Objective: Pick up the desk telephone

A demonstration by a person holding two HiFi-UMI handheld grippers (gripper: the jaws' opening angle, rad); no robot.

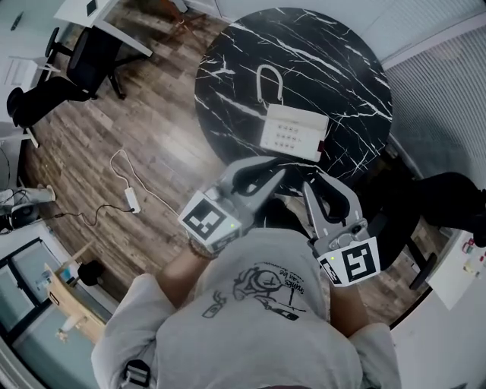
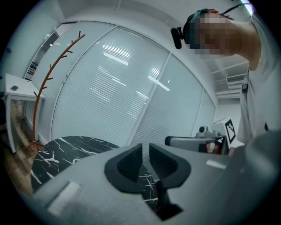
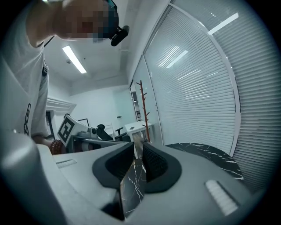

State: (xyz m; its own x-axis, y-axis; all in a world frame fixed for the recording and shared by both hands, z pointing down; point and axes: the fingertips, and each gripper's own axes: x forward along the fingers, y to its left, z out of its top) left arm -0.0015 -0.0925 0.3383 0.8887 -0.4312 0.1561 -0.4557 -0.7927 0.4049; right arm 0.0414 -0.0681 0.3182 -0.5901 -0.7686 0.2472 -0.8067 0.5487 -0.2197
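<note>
The white desk telephone [image 1: 293, 131] lies on the round black marble table [image 1: 342, 68], its handset [image 1: 268, 85] beyond it on the far side. In the head view both grippers hover at the table's near edge, short of the phone. My left gripper [image 1: 276, 176] points toward the phone's near side, and my right gripper [image 1: 309, 187] is just to its right. In the left gripper view the left gripper [image 2: 145, 152] shows a narrow gap with nothing in it. The right gripper [image 3: 139, 150] is likewise slightly open and holds nothing. The phone is hidden in both gripper views.
A black office chair [image 1: 85, 59] and white desk [image 1: 102, 19] stand at the far left. A white power strip with cable [image 1: 131, 199] lies on the wood floor. Another dark chair [image 1: 448, 199] sits right of the table. A red coat stand [image 2: 49, 83] rises by the blinds.
</note>
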